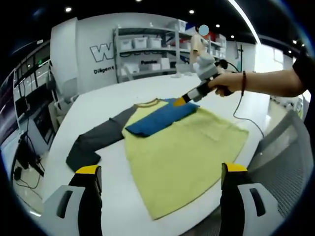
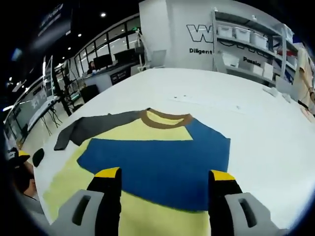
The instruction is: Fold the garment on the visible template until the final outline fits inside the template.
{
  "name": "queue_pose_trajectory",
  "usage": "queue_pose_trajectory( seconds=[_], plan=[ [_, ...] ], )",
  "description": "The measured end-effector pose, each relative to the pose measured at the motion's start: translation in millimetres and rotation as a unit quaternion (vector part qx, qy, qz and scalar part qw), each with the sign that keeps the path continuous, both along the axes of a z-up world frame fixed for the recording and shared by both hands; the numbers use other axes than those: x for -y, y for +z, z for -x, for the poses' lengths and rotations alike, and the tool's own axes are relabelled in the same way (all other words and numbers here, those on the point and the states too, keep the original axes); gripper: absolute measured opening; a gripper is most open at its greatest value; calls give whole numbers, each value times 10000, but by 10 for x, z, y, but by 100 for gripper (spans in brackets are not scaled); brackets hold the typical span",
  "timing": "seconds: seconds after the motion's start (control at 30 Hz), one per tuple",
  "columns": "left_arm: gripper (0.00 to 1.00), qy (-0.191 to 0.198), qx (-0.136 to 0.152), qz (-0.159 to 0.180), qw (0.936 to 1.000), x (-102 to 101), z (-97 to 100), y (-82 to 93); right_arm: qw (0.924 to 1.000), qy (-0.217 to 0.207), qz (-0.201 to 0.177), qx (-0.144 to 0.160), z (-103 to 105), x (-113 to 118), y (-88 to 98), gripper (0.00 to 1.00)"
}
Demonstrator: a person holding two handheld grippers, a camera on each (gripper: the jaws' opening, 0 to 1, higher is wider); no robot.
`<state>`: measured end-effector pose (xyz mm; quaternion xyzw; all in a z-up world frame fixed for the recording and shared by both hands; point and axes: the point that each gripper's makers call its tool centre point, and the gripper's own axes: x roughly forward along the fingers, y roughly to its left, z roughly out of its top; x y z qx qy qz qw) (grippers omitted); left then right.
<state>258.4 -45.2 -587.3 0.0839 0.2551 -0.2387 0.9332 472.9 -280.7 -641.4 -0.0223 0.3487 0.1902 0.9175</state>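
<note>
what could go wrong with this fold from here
1. The blue sleeve lies folded across the yellow shirt; if the right tool drags away, it may pull the fold askew.
2. The grey sleeve is unfolded and lies near the white table's edge; it may slip off.

My right gripper [image 2: 161,189] hangs over the shirt [image 2: 147,162] with its two yellow-tipped fingers [image 2: 109,173] spread apart and nothing between them, both tips lying over the blue sleeve [image 2: 162,164] that is folded across the yellow body. The shirt lies flat on the white worktop [image 2: 256,128], its brown collar [image 2: 166,118] pointing away from me and its grey sleeve [image 2: 93,127] stretched out to the left. Past the worktop stands a white wall with dark lettering [image 2: 199,34], shelving with white bins [image 2: 241,34] to its right, and desks with monitors [image 2: 106,61] to the left.
</note>
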Motion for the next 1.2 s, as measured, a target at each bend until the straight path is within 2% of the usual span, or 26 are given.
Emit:
queue_pose_trajectory(
  seconds=[0.27,0.47,0.7,0.87,0.93,1.2],
  plan=[
    [98,-4,-2,-16,10000,0,-1,-2,9979,-589,-171,-194,10,428,-100,56],
    [98,-7,12,22,10000,2,-3,7,9965,-771,-197,-243,33,618,-139,46],
    [97,-29,10,13,10000,15,6,7,9963,-753,-84,-407,137,703,-253,23],
    [97,-22,10,6,10000,7,7,6,9962,-651,-211,-540,217,666,-322,5],
    [96,-21,4,17,10000,8,10,7,9965,-633,-190,-504,210,677,-319,0],
    [96,-23,-10,-16,10000,5,11,-1,9982,-380,10,-454,233,739,-256,0]
  ],
)
